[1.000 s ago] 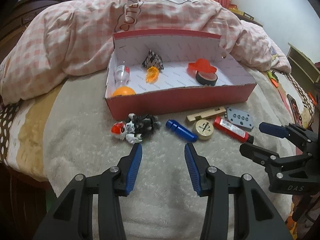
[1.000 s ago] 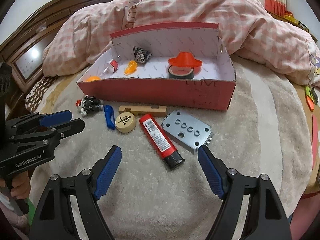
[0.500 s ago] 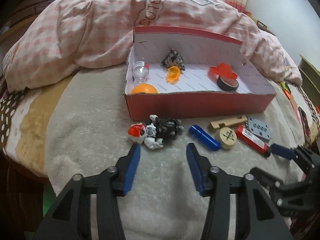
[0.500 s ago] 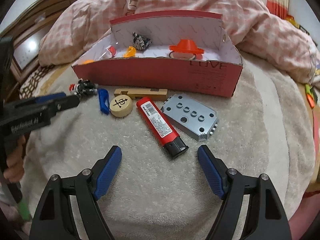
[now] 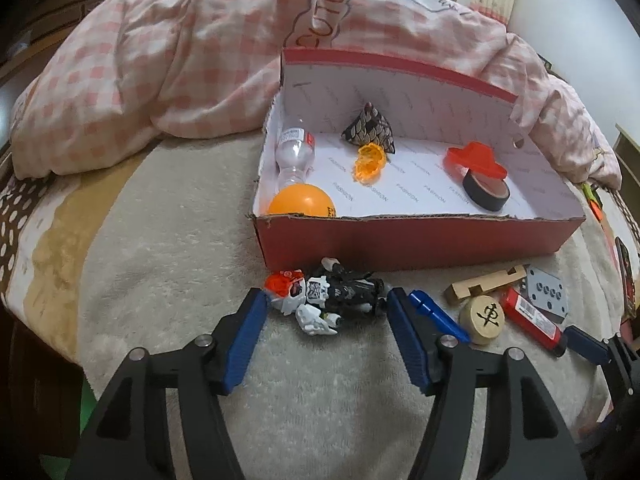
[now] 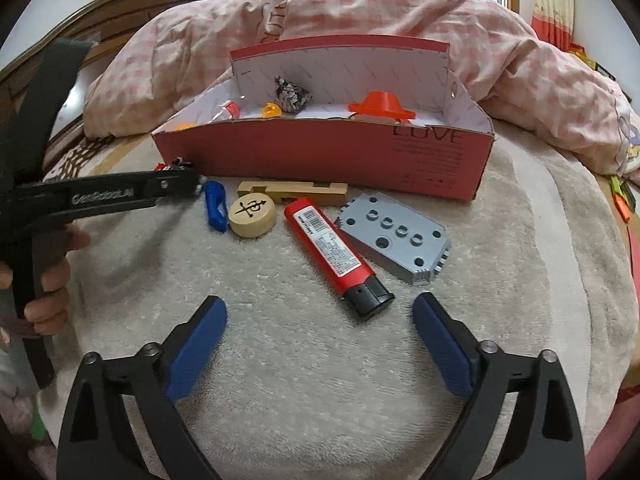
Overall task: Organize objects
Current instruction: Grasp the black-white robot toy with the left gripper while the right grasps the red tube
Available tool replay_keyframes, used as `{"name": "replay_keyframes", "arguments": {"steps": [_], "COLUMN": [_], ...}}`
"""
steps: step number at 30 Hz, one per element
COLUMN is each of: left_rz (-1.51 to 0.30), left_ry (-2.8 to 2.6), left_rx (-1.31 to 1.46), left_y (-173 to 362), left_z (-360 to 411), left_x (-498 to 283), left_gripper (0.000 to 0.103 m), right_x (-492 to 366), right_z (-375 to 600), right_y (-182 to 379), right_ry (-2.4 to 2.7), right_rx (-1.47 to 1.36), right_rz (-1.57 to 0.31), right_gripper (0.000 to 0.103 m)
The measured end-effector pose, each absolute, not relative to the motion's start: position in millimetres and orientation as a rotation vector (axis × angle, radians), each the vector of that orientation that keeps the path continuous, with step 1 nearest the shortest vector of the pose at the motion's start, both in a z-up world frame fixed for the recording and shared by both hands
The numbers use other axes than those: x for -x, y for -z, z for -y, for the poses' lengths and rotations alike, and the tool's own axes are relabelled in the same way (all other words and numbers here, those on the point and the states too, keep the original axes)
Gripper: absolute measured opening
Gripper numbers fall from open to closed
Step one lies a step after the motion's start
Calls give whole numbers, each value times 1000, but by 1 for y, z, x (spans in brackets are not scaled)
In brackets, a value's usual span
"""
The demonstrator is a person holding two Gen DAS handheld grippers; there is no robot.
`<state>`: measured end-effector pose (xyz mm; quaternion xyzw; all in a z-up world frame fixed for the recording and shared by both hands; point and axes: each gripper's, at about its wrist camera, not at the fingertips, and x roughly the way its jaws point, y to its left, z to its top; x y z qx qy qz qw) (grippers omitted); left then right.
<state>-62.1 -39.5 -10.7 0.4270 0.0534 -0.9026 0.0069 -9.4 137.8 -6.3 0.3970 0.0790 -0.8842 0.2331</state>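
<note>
I see pink checked quilt (image 5: 160, 64) behind red box (image 5: 400, 240) on the bed, my right gripper (image 6: 320, 322) opening wide before red lighter (image 6: 332, 248), nothing between, my left gripper (image 5: 324, 312) opening, pads flanking toy robot (image 5: 328, 300), not pressing it.

Open blanket (image 6: 304, 360) ahead of the right gripper (image 6: 320, 312), nothing between its widening jaws. At twelve o'clock the red lighter (image 6: 334, 252) blocks, grey plate (image 6: 394, 236) touching it at one. Left gripper (image 5: 326, 306), jaws opening, straddles the toy robot (image 5: 328, 300); the blue cylinder (image 5: 438, 316) crowds its right finger at two. The red box (image 5: 416, 240) walls off twelve, just beyond. Nine o'clock lies bare blanket.
</note>
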Motion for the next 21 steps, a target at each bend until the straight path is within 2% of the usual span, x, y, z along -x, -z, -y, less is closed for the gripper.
{"name": "replay_keyframes", "arguments": {"steps": [5, 10, 13, 15, 17, 21], "left_rz": [-166, -56, -63, -75, -84, -92], "left_ry": [2834, 2829, 2831, 2831, 2828, 2827], "left_rx": [-1327, -1313, -1311, -1316, -1321, -1312], "left_y": [16, 17, 15, 14, 14, 14], "left_z": [37, 28, 29, 31, 32, 33], "left_x": [68, 70, 70, 70, 68, 65], "left_gripper": [73, 76, 76, 76, 76, 76], "right_x": [9, 8, 8, 9, 10, 22], "right_z": [-136, -140, -140, -137, -136, -134], "right_y": [6, 7, 7, 6, 3, -1], "right_ry": [2425, 2424, 2409, 2418, 2416, 2379], "right_rx": [-1094, -1075, -1088, -1103, -1094, -1094], "right_rz": [-234, -206, -214, -245, -245, -207], "right_gripper": [99, 99, 99, 94, 81, 68]}}
